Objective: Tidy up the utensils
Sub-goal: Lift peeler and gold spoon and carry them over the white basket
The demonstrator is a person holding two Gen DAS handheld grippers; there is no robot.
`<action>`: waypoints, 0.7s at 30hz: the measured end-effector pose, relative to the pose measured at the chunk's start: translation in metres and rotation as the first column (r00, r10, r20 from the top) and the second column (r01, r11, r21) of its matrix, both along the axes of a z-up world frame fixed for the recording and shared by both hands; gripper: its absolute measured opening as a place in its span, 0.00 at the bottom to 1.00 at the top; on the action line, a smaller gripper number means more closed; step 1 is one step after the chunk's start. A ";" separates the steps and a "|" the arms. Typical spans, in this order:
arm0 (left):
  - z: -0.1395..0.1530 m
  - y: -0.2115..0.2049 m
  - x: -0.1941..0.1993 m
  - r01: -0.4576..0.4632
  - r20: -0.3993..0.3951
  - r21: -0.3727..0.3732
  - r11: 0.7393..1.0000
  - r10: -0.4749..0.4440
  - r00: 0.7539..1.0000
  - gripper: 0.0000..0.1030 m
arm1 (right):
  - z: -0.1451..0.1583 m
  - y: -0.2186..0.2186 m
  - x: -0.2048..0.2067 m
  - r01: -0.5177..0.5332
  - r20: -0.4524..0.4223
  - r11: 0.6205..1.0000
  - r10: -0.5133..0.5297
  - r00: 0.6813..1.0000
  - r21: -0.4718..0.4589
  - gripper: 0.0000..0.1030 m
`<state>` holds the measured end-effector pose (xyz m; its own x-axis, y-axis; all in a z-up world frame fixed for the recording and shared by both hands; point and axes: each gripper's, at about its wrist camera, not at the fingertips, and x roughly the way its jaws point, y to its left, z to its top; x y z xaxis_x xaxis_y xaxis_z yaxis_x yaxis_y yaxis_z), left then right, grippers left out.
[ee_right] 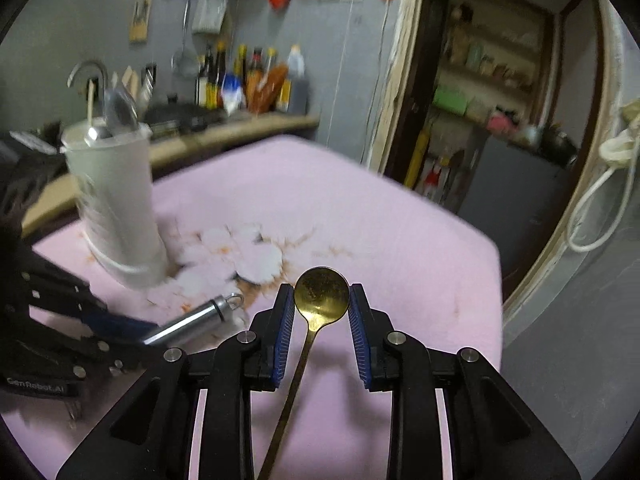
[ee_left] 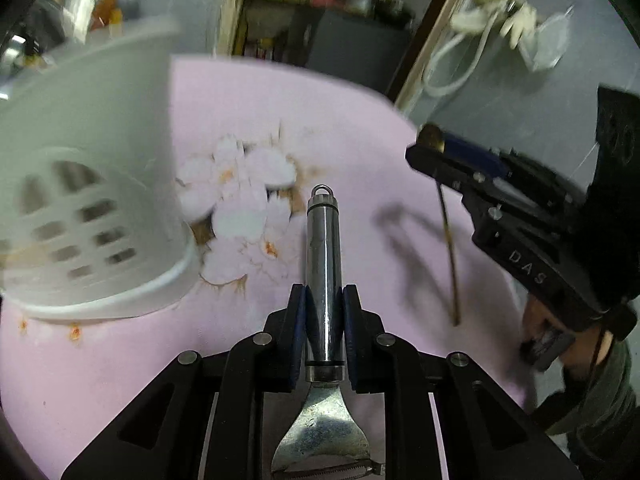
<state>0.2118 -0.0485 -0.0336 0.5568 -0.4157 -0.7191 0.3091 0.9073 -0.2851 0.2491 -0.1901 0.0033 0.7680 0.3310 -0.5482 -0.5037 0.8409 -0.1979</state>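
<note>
The left gripper (ee_left: pixel 324 320) is closed on the steel handle of a peeler (ee_left: pixel 323 248), low in the frame's centre. The right gripper (ee_right: pixel 322 308) pinches a gold spoon (ee_right: pixel 321 294) by its bowl. The white holder (ee_right: pixel 114 200) stands upper left on the pink cloth (ee_right: pixel 360 208).

One white holder (ee_right: pixel 116 204) stands on the pink tabletop (ee_right: pixel 360 216), with two utensils inside. One steel peeler (ee_left: pixel 324 280), one gold spoon (ee_right: pixel 320 296), two grippers: left (ee_left: pixel 324 304), right (ee_right: pixel 322 308).
</note>
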 end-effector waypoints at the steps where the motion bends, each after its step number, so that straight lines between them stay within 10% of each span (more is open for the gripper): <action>1: 0.007 0.002 -0.010 -0.013 0.054 -0.018 1.000 0.014 0.998 0.14 | 0.005 0.000 -0.007 0.004 0.026 1.000 -0.004 1.000 0.020 0.24; 13: 0.090 0.053 -0.064 -0.156 0.382 -0.144 0.977 0.200 0.902 0.14 | 0.074 0.014 -0.037 -0.023 0.231 0.987 -0.015 0.973 0.161 0.24; 21: 0.147 0.125 -0.053 -0.293 0.491 -0.214 0.932 0.362 0.792 0.14 | 0.125 0.048 -0.035 -0.135 0.305 0.965 0.062 0.950 0.226 0.24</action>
